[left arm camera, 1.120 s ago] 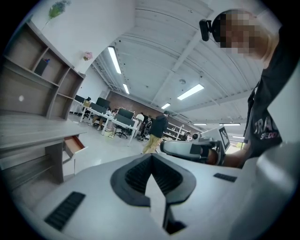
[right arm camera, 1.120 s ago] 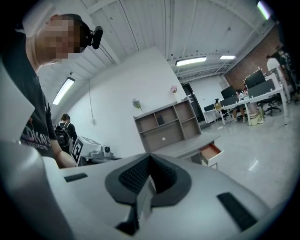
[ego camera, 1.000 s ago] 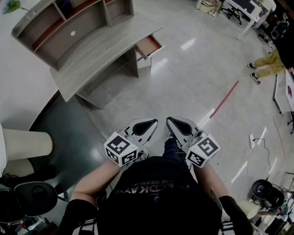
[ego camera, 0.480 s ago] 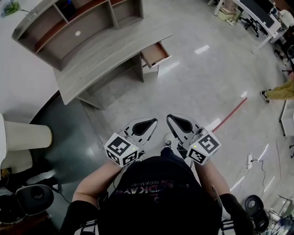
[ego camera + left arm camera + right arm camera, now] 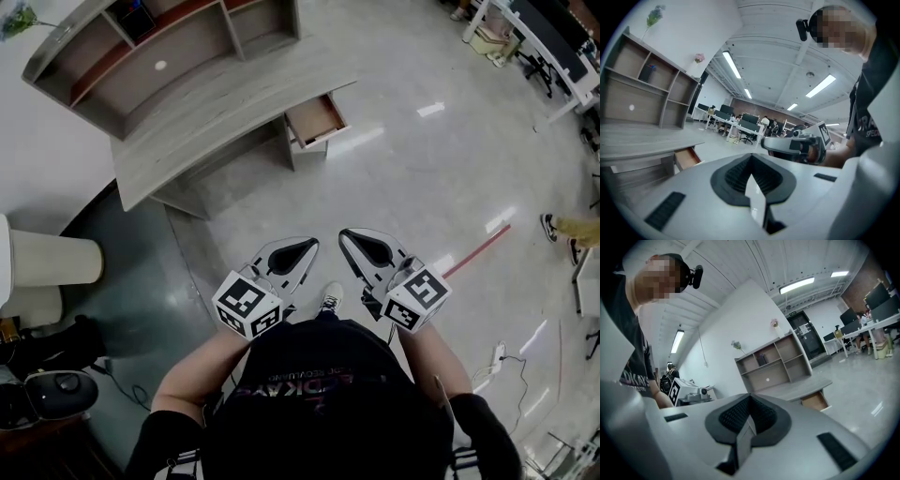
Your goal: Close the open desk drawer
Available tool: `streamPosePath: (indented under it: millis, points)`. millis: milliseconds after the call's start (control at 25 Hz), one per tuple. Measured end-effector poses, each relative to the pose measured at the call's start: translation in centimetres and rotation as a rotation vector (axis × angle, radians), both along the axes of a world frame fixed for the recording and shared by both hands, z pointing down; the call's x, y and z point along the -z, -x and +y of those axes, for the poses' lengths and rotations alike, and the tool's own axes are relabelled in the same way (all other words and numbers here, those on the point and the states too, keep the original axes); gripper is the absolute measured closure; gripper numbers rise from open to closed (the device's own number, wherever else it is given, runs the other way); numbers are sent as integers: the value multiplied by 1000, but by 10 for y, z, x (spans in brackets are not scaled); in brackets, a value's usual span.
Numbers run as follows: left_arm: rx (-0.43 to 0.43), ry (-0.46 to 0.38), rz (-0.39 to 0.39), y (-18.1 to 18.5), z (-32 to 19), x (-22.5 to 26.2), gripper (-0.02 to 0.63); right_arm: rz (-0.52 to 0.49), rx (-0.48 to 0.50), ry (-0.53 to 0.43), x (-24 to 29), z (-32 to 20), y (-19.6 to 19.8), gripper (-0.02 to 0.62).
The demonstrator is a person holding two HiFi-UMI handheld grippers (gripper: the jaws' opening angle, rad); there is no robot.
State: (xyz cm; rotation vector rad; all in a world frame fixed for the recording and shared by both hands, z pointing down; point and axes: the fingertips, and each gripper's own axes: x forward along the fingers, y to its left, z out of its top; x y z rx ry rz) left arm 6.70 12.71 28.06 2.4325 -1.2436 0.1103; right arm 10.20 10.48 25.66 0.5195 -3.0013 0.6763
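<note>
I read the worktop as pale grey wood-grain with a matt finish. The drawer shows warmer reddish-brown wood inside. The floor is smooth and glossy, throwing back the ceiling lights. My left gripper and right gripper look like smooth matt grey plastic, with ribbed black pads.
</note>
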Motion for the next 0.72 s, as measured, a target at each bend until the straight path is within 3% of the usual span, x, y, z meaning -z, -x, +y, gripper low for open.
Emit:
streamPosePath:
  millis: [440, 720]
  points:
    - [45, 15, -22, 8, -44, -5, 595, 11, -12, 17, -5, -46, -3, 578]
    - [21, 19, -33, 29, -71, -17, 595, 32, -59, 10, -9, -67, 9, 578]
